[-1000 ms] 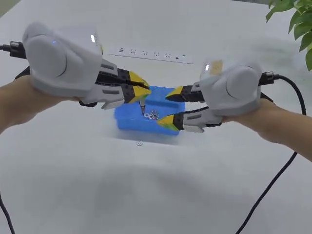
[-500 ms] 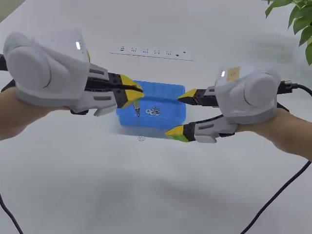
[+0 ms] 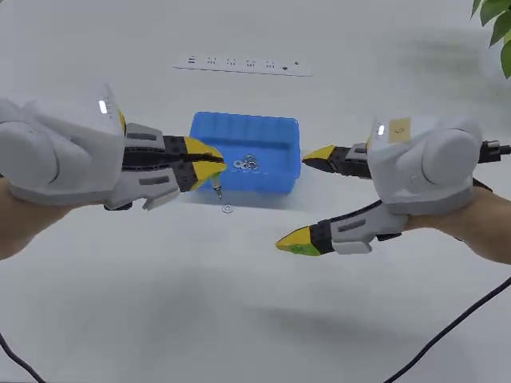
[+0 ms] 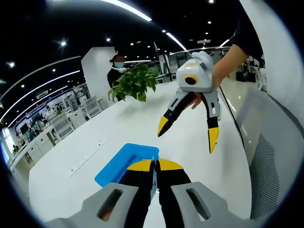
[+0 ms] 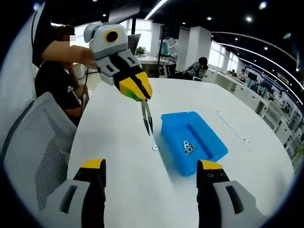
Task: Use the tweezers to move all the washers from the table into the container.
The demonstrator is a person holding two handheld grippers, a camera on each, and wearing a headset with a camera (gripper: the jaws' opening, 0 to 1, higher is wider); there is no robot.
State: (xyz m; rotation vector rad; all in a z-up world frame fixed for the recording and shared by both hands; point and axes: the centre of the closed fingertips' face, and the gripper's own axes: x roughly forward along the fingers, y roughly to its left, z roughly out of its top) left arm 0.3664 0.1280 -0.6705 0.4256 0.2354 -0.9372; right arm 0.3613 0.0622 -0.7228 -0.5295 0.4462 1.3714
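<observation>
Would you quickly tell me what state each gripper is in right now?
Left gripper: closed, holding the tweezers.
Right gripper: open, holding nothing.

A white power strip (image 3: 239, 66) lies flat at the far middle. Green plant leaves (image 3: 497, 24) reach in at the far right, and a person (image 4: 116, 66) stands just behind the plant. A grey mesh chair (image 5: 33, 142) stands on the near side. Far off to the left, another person (image 5: 202, 66) sits at a desk under ceiling lights (image 5: 156, 7).
</observation>
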